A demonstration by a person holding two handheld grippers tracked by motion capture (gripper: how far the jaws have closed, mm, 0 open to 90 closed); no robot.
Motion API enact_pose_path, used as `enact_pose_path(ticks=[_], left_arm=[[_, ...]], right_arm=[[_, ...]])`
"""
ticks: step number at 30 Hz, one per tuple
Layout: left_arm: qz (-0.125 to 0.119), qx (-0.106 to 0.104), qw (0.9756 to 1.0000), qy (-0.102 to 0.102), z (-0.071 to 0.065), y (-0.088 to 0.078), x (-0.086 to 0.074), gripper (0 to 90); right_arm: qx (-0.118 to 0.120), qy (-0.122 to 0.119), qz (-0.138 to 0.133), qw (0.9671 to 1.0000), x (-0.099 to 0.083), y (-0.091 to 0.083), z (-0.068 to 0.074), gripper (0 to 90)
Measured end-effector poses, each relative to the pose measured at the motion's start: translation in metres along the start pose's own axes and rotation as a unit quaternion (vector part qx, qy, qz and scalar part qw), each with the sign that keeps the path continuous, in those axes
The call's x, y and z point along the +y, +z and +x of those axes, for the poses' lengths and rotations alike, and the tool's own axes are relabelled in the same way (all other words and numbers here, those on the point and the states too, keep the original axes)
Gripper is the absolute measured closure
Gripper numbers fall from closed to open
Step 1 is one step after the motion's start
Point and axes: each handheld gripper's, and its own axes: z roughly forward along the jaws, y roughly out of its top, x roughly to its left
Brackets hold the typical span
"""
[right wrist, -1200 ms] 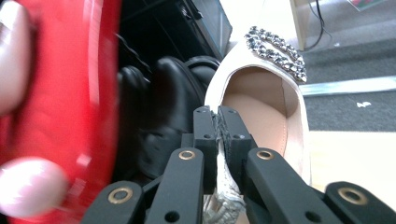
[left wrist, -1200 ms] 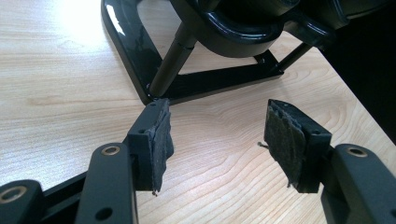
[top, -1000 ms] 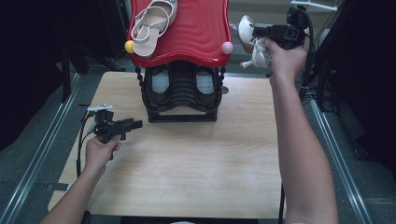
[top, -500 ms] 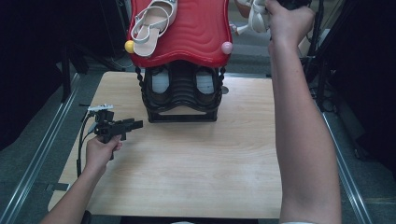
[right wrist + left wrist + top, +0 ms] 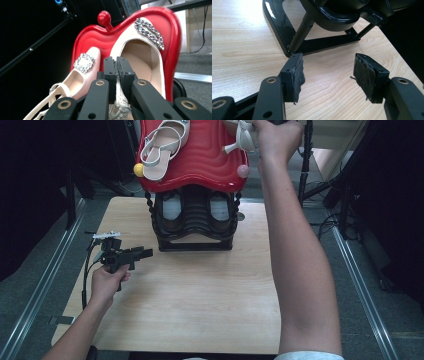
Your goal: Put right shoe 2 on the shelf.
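Note:
A cream sandal [image 5: 162, 145] lies on the left half of the rack's red top shelf [image 5: 200, 165]. Its mate [image 5: 244, 137] hangs over the shelf's right half from my right hand [image 5: 275, 140]. In the right gripper view my right gripper [image 5: 116, 61] is shut on that sandal's strap [image 5: 117, 102], and the jewelled toe [image 5: 147, 30] rests against the red shelf beside the other sandal [image 5: 82, 67]. My left gripper [image 5: 145, 252] hovers low over the table, left of the rack's black base [image 5: 287, 32]. It stands open [image 5: 329, 75] with bare wood between its pads.
The rack stands at the far middle of the wooden table [image 5: 200, 310]. Its lower black shelf holds a dark pair of shoes [image 5: 172, 210]. A yellow knob [image 5: 138, 169] and a pink knob [image 5: 243, 170] stick out at the shelf's front corners. Metal rails run along both table sides.
My right hand has risen and swung left, carrying the sandal from beside the rack to above the red shelf's right half. The left gripper has stayed where it was.

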Motion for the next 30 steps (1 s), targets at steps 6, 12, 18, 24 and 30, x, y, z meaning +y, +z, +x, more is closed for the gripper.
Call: enact_pose_path(ticks=[6, 12, 18, 24, 30], left_arm=[[-0.001, 0.001, 1.0000, -0.002, 0.001, 0.000, 0.000, 41.4], [-0.002, 0.000, 1.0000, -0.003, 0.000, 0.000, 0.000, 41.3], [-0.002, 0.000, 1.0000, -0.004, 0.001, 0.001, 0.000, 41.3], [0.000, 0.000, 1.0000, -0.005, 0.001, 0.000, 0.000, 41.2], [0.000, -0.001, 1.0000, -0.005, 0.001, 0.000, 0.000, 41.1]], right_arm=[[0.009, -0.015, 0.007, 0.9998, -0.012, 0.012, 0.006, 88.4], [0.011, -0.014, 0.010, 0.9998, -0.021, 0.019, 0.010, 88.2], [0.012, -0.018, 0.016, 0.9996, -0.029, 0.027, 0.013, 88.0], [0.012, -0.020, 0.019, 0.9995, -0.035, 0.034, 0.015, 87.9], [0.010, -0.029, 0.024, 0.9993, -0.039, 0.039, 0.017, 87.6]])
